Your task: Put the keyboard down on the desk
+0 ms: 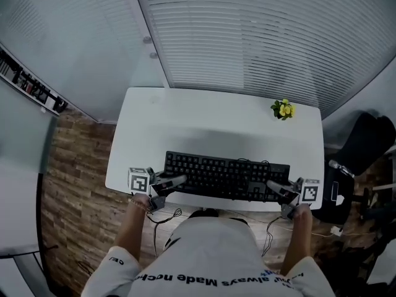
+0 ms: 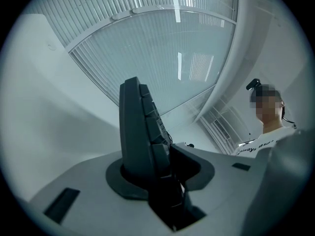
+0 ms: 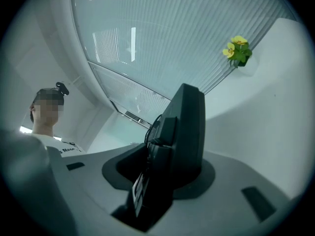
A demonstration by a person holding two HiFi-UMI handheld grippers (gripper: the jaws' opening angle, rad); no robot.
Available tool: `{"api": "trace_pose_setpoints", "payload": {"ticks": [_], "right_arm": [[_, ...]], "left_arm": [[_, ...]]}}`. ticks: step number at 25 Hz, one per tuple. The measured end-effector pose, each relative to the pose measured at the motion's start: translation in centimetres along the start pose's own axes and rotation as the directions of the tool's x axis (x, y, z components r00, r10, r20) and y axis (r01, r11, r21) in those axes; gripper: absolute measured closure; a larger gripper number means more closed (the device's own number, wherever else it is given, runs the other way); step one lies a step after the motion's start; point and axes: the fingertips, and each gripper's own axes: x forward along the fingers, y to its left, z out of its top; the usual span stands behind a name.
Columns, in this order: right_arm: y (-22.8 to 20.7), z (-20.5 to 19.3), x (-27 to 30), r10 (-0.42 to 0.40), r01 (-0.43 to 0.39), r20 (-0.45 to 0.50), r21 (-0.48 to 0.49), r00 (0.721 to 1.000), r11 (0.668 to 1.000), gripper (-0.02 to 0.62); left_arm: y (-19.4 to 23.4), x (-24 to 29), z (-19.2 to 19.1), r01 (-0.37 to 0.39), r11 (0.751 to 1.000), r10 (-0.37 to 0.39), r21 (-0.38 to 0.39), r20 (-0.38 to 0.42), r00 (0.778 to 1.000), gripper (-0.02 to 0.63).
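A black keyboard (image 1: 226,175) lies lengthwise along the front part of the white desk (image 1: 216,113). My left gripper (image 1: 175,182) is shut on its left end, and my right gripper (image 1: 276,188) is at its right end. In the left gripper view the keyboard (image 2: 140,132) stands edge-on between the jaws of the gripper (image 2: 153,167), keys facing right. In the right gripper view the keyboard's end (image 3: 186,132) fills the gap of the gripper (image 3: 167,168), and both jaws touch it. A cable runs from its back edge.
A small pot of yellow flowers (image 1: 283,109) stands at the desk's far right corner, also in the right gripper view (image 3: 237,50). Window blinds (image 1: 260,36) rise behind the desk. A black chair (image 1: 365,147) stands to the right, and wood flooring (image 1: 74,184) lies to the left.
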Motion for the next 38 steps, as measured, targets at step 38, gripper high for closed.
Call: {"api": "trace_pose_setpoints", "payload": {"ticks": [38], "right_arm": [[-12.7, 1.0, 3.5, -0.352, 0.351, -0.043, -0.031, 0.935, 0.936, 0.241]], "left_arm": [[11.6, 1.5, 1.1, -0.268, 0.956, 0.267, 0.12, 0.025, 0.963, 0.337]]}}
